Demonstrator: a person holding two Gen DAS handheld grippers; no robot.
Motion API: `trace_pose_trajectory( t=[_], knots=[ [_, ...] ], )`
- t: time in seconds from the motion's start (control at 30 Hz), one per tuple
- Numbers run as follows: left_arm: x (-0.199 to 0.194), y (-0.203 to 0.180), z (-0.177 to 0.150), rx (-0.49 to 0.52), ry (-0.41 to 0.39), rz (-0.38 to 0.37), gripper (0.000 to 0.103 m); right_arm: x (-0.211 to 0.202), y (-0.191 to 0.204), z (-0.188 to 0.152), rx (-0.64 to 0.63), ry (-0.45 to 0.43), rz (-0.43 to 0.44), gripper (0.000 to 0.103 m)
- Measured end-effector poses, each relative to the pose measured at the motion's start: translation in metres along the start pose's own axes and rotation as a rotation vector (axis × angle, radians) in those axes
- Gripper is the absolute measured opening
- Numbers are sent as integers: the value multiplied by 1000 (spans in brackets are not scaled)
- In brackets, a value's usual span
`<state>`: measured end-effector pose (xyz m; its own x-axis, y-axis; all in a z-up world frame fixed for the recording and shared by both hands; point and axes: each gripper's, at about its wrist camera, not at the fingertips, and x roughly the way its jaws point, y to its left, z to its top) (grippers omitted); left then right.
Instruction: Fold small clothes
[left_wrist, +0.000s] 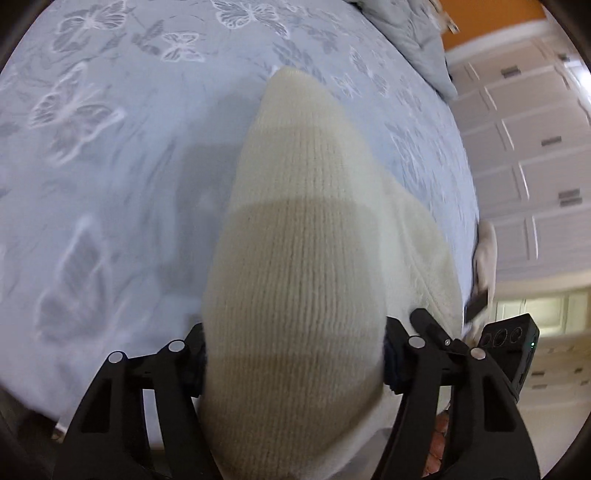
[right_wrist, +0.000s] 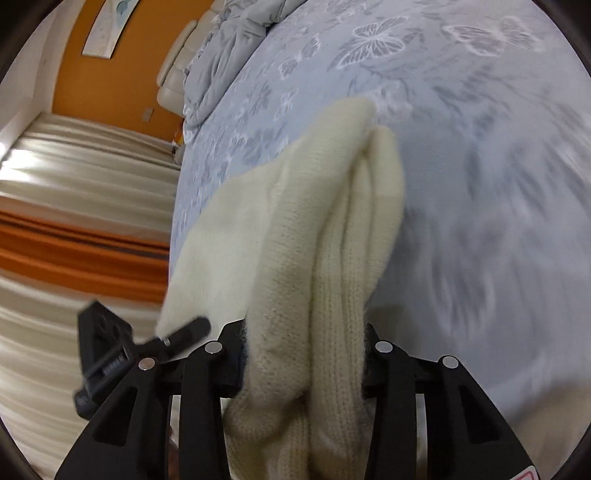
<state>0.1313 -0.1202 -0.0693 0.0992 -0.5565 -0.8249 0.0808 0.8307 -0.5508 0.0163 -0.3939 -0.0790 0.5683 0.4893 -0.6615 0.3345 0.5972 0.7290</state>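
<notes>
A cream knitted garment hangs between both grippers above the bed. My left gripper is shut on one end of it; the knit fills the gap between its black fingers and trails forward over the bedspread. My right gripper is shut on the other end of the garment, bunched into folds that reach forward. The other gripper shows at the right edge of the left wrist view and at the left of the right wrist view.
A light blue bedspread with white butterflies covers the bed, also in the right wrist view. A grey crumpled blanket lies at the bed's far end. White panelled cabinets, an orange wall and striped curtains border it.
</notes>
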Motion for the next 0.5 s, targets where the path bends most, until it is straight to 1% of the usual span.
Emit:
trace_pose_trajectory(
  t=[0.07, 0.1, 0.2, 0.23, 0.27, 0.33, 0.37, 0.43, 0.5],
  knots=[
    [-17, 7, -29, 1, 48, -2, 65, -11, 4, -27, -3, 23, -10, 39],
    [-23, 11, -43, -1, 69, -3, 65, -21, 7, -47, -3, 43, -28, 39],
    [-38, 19, -78, -8, 110, -6, 65, -41, 16, -84, -36, 66, -78, 39],
    [-45, 18, -89, 7, 116, -4, 65, -48, 22, -93, -54, 64, -94, 39],
    [-54, 14, -98, 32, 102, -1, 65, -57, 31, -103, -81, 58, -107, 39],
    [-73, 2, -103, 91, 58, 4, 65, -74, 51, -115, -133, 31, -105, 39],
    [-90, -8, -105, 129, 17, -1, 64, -81, 60, -116, -153, 16, -99, 39],
    [-115, -16, -103, 156, -42, -32, 63, -99, 80, -115, -196, -29, -75, 39],
    [-147, -28, -102, 194, -119, -72, 63, -122, 107, -114, -252, -92, -42, 39]
  ],
)
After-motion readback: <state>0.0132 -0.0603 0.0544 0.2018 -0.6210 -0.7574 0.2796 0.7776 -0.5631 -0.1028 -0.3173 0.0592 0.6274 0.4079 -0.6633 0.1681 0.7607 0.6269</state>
